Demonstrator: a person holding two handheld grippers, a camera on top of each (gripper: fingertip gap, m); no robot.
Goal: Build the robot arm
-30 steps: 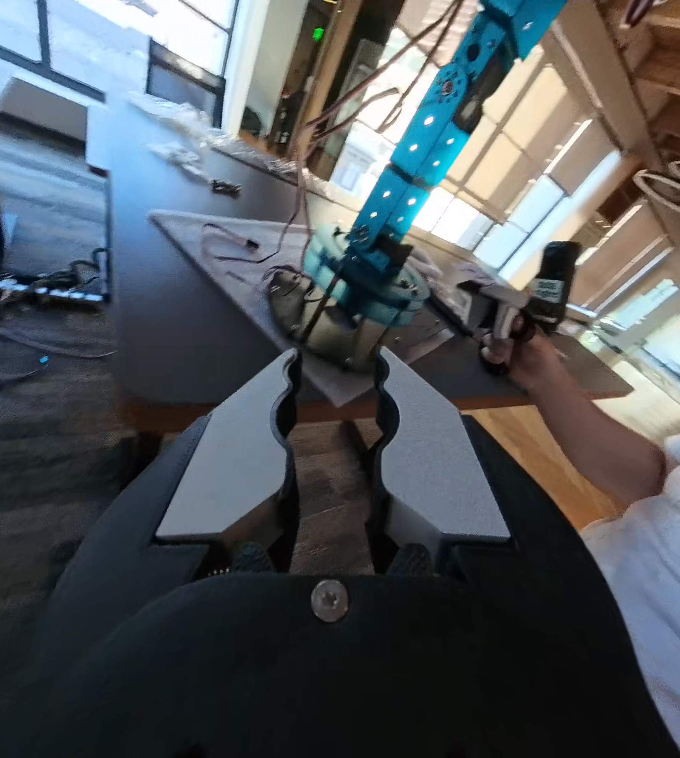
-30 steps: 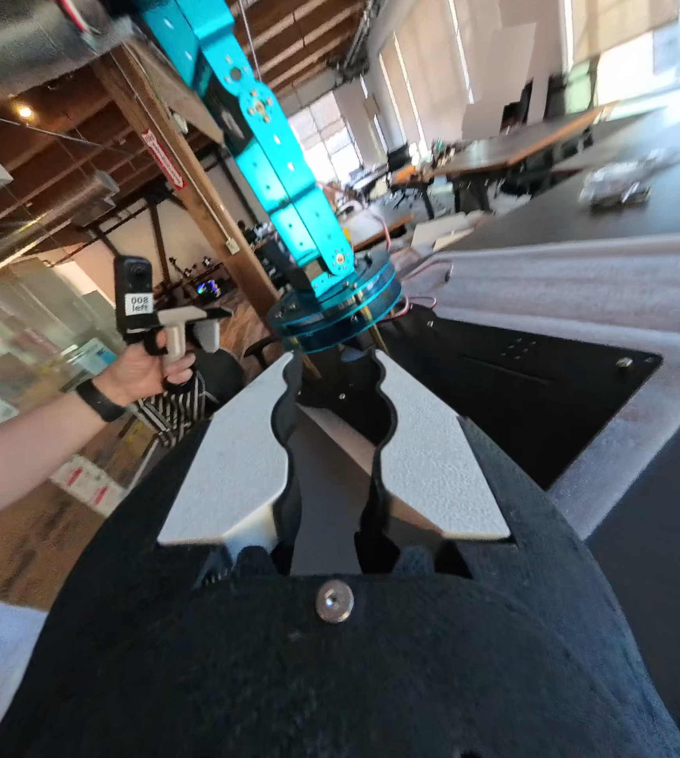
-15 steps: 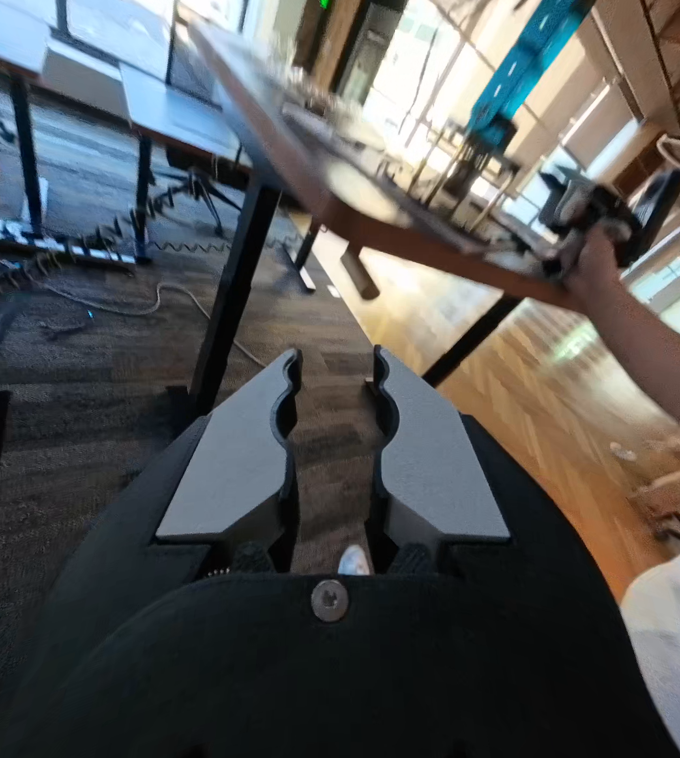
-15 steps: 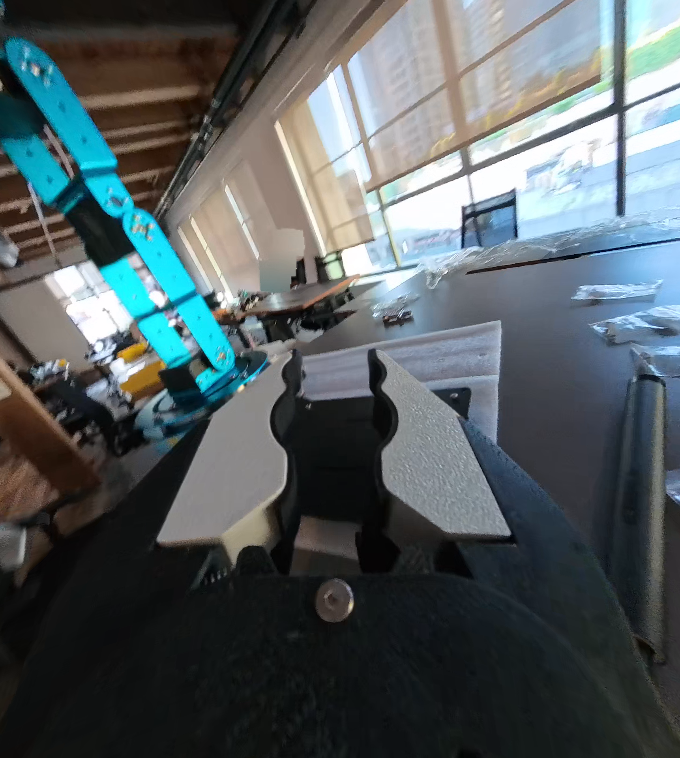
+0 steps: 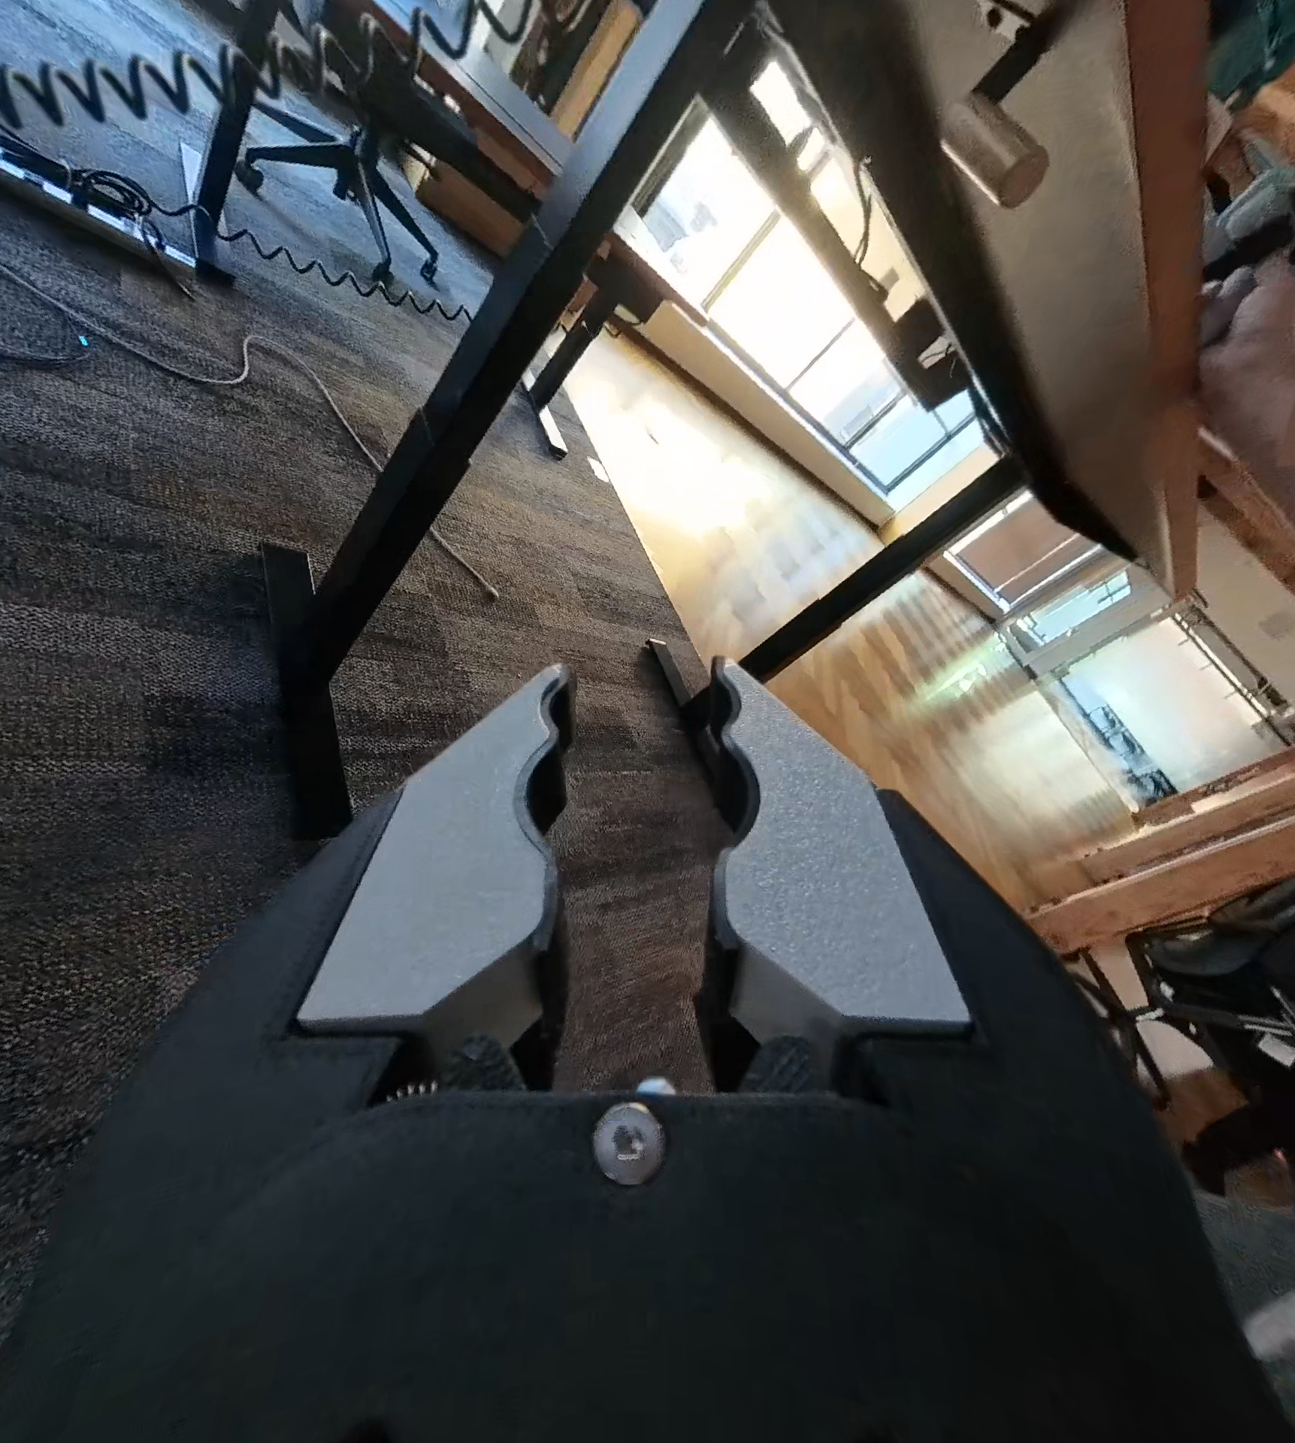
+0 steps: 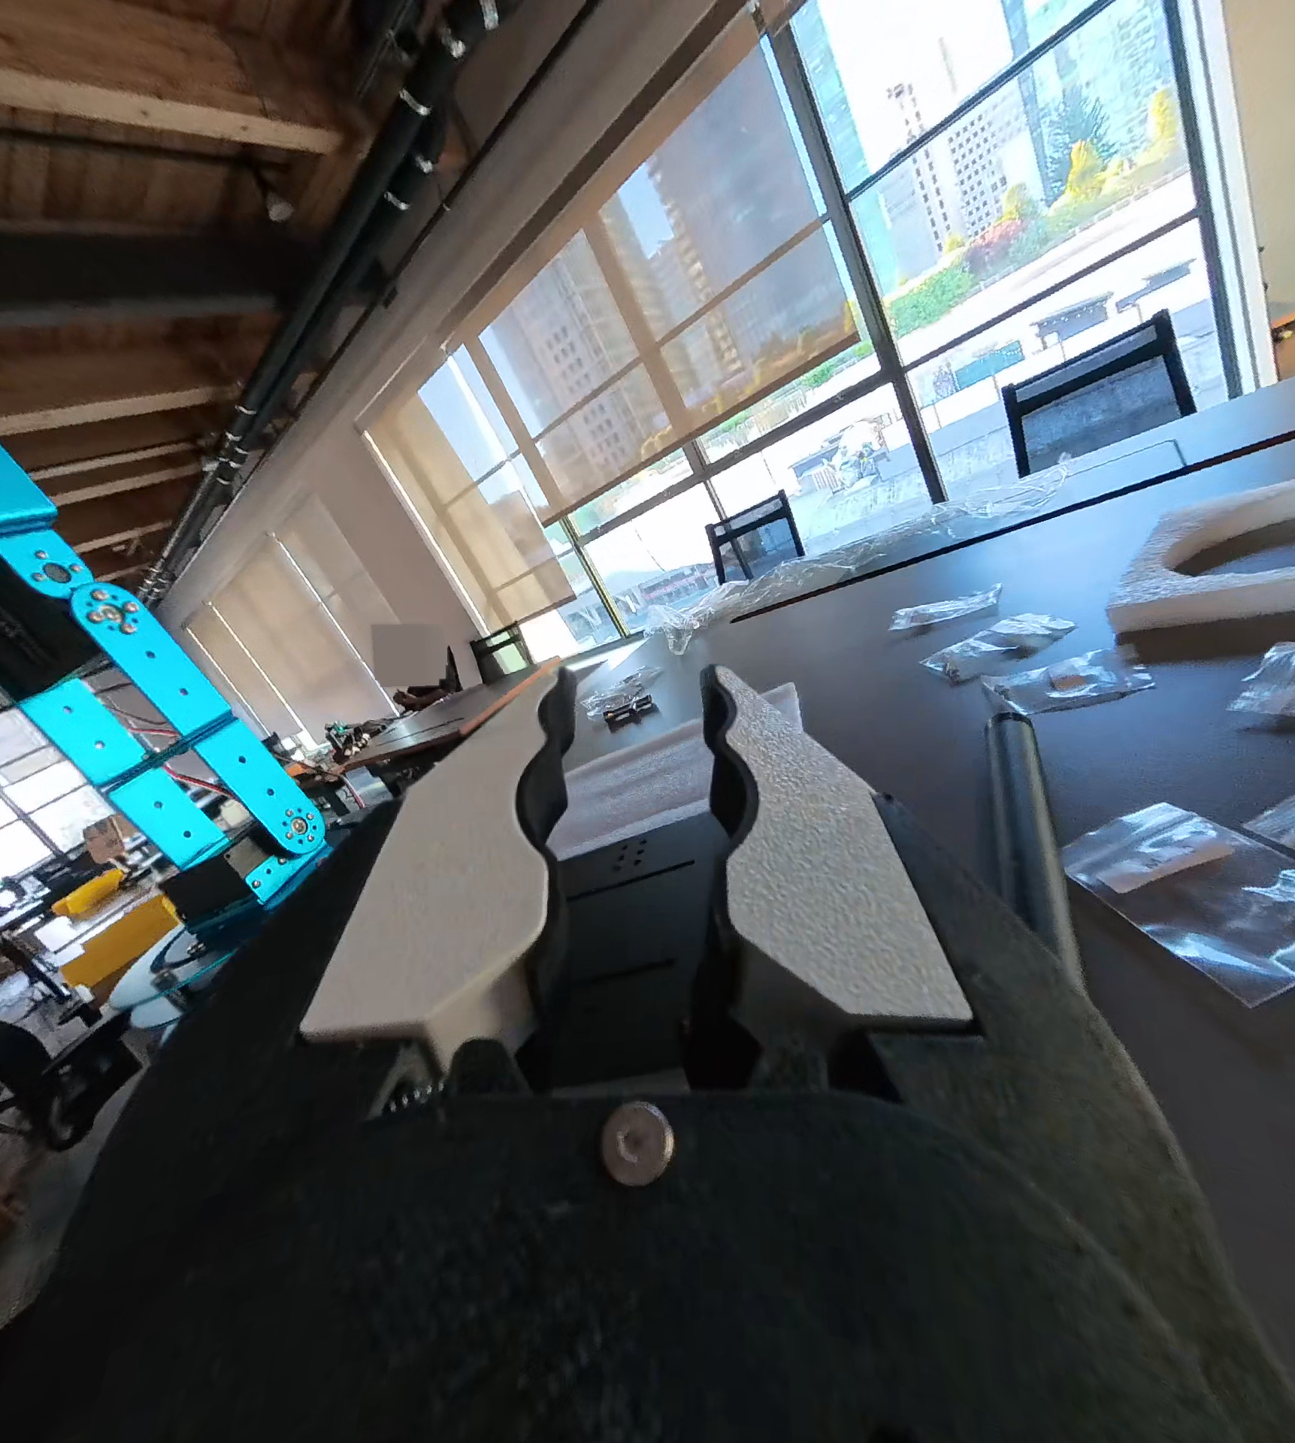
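Claws are both hanging released and empty, left claw (image 5: 640, 687) pointing under the surface (image 5: 1050, 234) at carpet (image 5: 121, 586), right claw (image 6: 636, 687) skimming low, risking snagging the grey rod (image 6: 1019, 812) and plastic bags (image 6: 1214, 898) at three o'clock.

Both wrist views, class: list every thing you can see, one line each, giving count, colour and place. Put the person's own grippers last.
Robot arm: one, bright blue, left of the right wrist view, standing on the table's far side.
Table: one, dark top, under the right gripper.
Foam frame: one, white, far right on the table.
Plastic bags: several, clear, scattered right on the table.
Rod: one, grey metal, lying beside the right gripper.
Table leg: one, black, standing on the carpet.
Carpet: dark grey, below the left gripper.
Left gripper: open, empty.
Right gripper: open, empty.
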